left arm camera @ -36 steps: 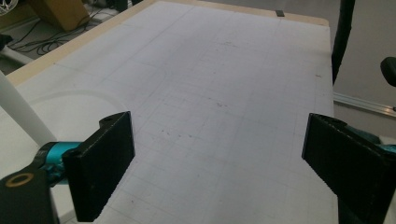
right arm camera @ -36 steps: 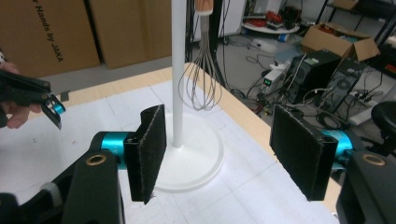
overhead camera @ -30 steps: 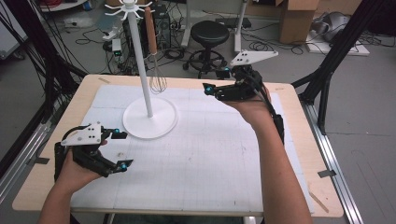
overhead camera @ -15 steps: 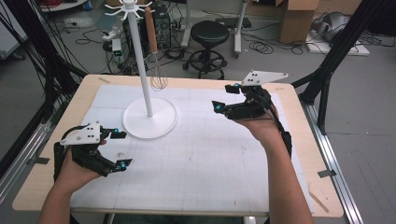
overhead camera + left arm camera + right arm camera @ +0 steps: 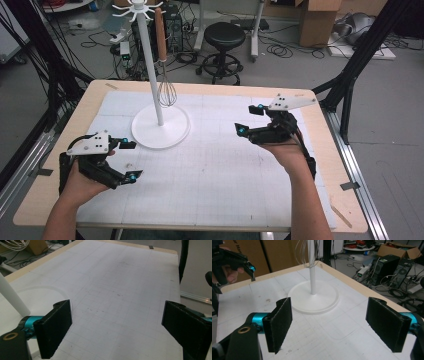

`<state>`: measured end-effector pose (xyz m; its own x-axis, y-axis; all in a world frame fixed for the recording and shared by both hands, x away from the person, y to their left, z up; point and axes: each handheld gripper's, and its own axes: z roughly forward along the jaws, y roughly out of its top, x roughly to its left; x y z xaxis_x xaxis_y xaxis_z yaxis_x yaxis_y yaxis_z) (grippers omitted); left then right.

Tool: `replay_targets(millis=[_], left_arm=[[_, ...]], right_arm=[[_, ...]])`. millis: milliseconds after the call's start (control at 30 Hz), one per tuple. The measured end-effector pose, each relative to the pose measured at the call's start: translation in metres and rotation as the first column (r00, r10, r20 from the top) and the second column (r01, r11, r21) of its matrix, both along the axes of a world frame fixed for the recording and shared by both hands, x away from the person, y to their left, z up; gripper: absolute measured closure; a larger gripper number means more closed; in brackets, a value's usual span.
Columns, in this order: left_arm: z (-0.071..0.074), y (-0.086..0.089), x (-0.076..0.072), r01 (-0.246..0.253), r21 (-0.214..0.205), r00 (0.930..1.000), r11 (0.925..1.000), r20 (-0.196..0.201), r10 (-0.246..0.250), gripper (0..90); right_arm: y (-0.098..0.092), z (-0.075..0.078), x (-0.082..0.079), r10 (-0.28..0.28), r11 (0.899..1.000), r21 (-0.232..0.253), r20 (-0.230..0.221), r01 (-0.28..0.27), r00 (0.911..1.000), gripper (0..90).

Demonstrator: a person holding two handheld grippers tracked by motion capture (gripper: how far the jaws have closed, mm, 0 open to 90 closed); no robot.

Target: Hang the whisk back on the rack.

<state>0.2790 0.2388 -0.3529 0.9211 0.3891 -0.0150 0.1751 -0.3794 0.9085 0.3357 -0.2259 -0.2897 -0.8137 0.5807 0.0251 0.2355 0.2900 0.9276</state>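
High view: the whisk [image 5: 165, 75] is hanging by its wooden handle from a hook at the top of the white stand [image 5: 159, 125], its wire head dangling just beside the pole and above the round base; the hanging itself is judged done. The right gripper [image 5: 251, 121] is sitting to the right of the stand, well apart from it, its jaws having just been opening with nothing between them. The left gripper [image 5: 129, 161] is hovering near the front-left of the stand's base, jaws apart and empty, over the white mat on the counter [image 5: 320, 150]. Left gripper view: the jaws are standing wide over bare mat, with the stand's pole [image 5: 11, 297] rising at the left edge. Right gripper view: the jaws are parted and holding nothing, pointing towards the stand [image 5: 313, 298], whose wire-draped pole is rising beyond them; the left gripper [image 5: 249, 268] is showing farther off, past the stand's base. Remaining work is judged to be only clearing both hands away.
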Motion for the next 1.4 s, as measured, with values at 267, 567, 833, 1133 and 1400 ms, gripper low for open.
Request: replay_targets(millis=[267,567,833,1133,1400], left_arm=[[-0.001,-0.001,0.001,-0.001,0.006,1.0,1.0,-0.002,0.001,10.0],[-0.002,-0.004,0.0,0.007,0.013,1.0,0.9999,-0.001,-0.007,10.0],[-0.003,-0.007,0.0,0.01,0.019,0.9999,0.9998,-0.005,-0.01,10.0],[-0.006,-0.011,0.001,0.015,0.031,0.9998,0.9994,-0.013,-0.014,10.0],[-0.007,-0.013,0.001,0.017,0.036,0.9998,0.9992,-0.015,-0.017,10.0]], right_arm=[[-0.01,-0.024,-0.009,-0.024,1.0,0.0,-0.009,0.024,0.9997,19.1],[-0.018,-0.05,-0.017,-0.042,0.999,0.024,-0.022,0.043,0.9989,17.3],[-0.03,-0.071,-0.027,-0.07,0.996,0.058,-0.027,0.071,0.9972,15.5],[-0.036,-0.093,-0.032,-0.075,0.994,0.071,-0.049,0.078,0.996,15.1],[-0.037,-0.095,-0.034,-0.08,0.995,0.061,-0.044,0.083,0.9958,15.0]])
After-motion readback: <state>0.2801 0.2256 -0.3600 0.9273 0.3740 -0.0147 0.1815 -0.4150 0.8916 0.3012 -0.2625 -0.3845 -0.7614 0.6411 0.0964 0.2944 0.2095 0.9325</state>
